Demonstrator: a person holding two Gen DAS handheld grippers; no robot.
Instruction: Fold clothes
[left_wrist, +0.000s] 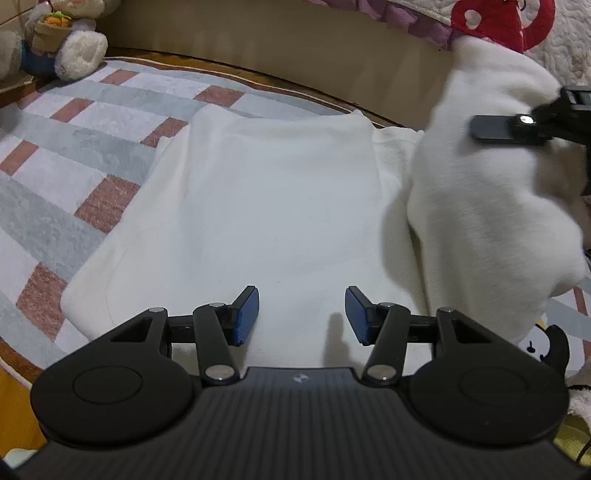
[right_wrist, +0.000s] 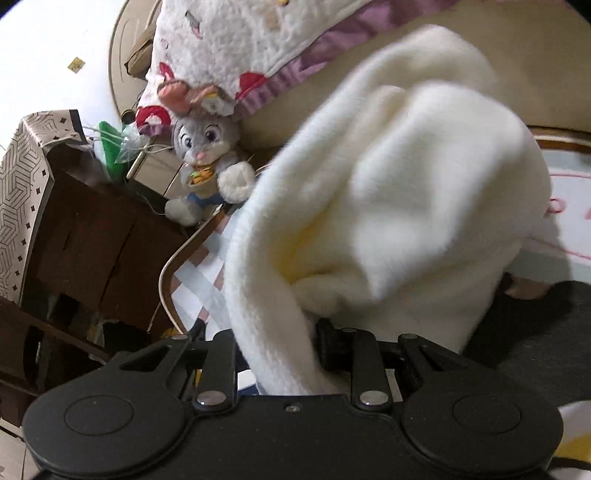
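lying flat on a checked blanket (left_wrist: 74, 122), the white garment (left_wrist: 266, 206) has one side lifted, clenched by the right hand-held gripper (right_wrist: 280, 354); left hand-held gripper (left_wrist: 302, 314) gapes empty. stuffed rabbit (right_wrist: 207, 155) sits behind.

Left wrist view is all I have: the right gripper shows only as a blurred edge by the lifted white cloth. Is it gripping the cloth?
Observer: Yes. In the right wrist view the cloth runs down between the right gripper fingers, which are closed on it.
Operator: Anything beyond the bed edge?
Observer: A dark wooden cabinet stands there.
Operator: The plush toy, what is it?
Observer: A grey rabbit holding a small bowl, facing the right camera.
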